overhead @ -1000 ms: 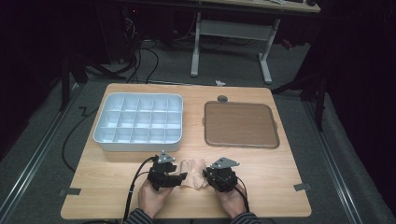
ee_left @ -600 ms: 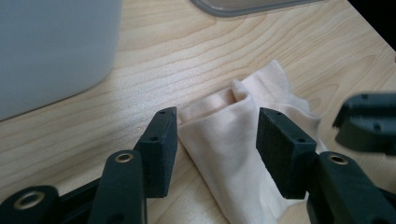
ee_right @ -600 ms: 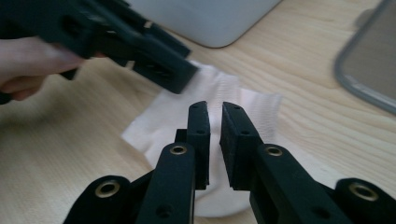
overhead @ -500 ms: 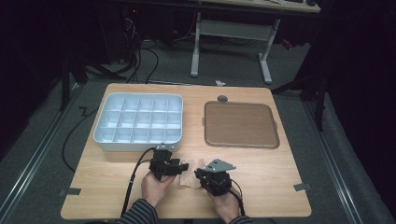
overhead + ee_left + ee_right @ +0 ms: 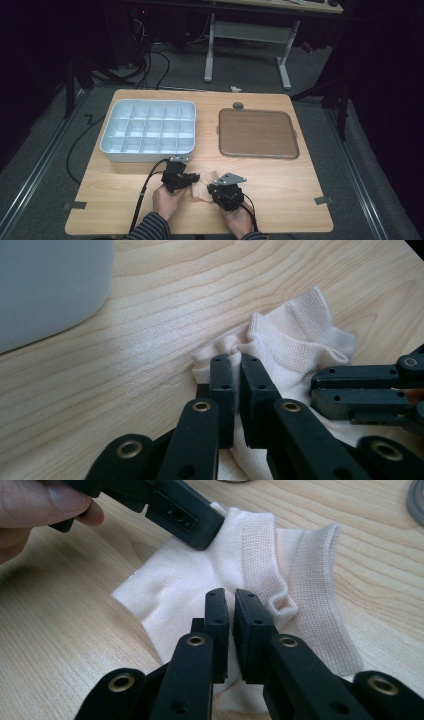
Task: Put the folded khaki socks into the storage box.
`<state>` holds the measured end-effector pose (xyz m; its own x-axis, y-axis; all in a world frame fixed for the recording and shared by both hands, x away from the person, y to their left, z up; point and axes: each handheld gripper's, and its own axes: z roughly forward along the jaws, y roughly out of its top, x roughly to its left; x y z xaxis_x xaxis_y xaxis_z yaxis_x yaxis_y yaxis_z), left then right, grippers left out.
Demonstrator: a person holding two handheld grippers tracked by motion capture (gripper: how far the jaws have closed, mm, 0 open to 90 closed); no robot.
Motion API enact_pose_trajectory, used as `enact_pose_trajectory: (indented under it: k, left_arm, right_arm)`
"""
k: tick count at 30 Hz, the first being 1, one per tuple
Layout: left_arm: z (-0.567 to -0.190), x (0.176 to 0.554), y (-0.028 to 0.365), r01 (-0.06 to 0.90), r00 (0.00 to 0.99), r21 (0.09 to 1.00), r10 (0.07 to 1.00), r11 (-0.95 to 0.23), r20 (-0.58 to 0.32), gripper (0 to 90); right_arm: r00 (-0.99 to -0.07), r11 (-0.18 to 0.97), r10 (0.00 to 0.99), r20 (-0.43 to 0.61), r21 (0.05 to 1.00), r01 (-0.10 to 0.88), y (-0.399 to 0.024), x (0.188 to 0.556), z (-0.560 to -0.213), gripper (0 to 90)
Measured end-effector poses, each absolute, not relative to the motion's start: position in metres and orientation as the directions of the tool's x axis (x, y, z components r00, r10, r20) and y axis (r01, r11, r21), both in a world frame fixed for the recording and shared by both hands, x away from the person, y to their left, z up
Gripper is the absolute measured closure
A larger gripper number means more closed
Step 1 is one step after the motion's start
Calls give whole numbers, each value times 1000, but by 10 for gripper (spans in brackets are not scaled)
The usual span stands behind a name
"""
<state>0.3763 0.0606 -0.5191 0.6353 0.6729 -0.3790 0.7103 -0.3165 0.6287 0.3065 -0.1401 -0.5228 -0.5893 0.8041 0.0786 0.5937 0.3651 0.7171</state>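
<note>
The left gripper point(image 5: 235, 365) has its jaws pinched together on a fold of the pale sock point(image 5: 295, 347), at the sock's near edge; the jaws have just been closing, and the cloth sits between them. A second ago they stood apart over the sock, and the hand was a little farther to 9 o'clock. The right gripper point(image 5: 231, 600) is clamped on the sock point(image 5: 200, 587) too, its jaws nearly touching with knit cloth caught between the tips — they have been closing slightly as well. In the right gripper view the other gripper comes in from 11 o'clock and bites the sock's far corner, with a fingertip point(image 5: 47, 502) of the holding hand beside it.

From above, the left gripper point(image 5: 186, 179) and right gripper point(image 5: 216, 189) sit close together with the crumpled sock point(image 5: 202, 184) bunched between them, near the front edge of the wooden table point(image 5: 280, 200) at about 6 o'clock. Compared with a second ago, both hands have drawn inward, and the sock looks more gathered than spread.

Farther out, a grey compartment box point(image 5: 149, 131) lies at 10 o'clock from the grippers and a brown tray point(image 5: 257, 134) at 2 o'clock — both unmoved. A small round cap point(image 5: 238, 105) rests just beyond the tray's far edge.
</note>
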Motion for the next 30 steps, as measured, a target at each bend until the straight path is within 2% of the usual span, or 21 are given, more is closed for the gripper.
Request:
enact_pose_trajectory:
  k: [30]
  left_arm:
    - [-497,360,72,674,673,680,618,-288,-405,873]
  right_arm:
    - [-596,369,798,91,709,601,-134,309,-524,891]
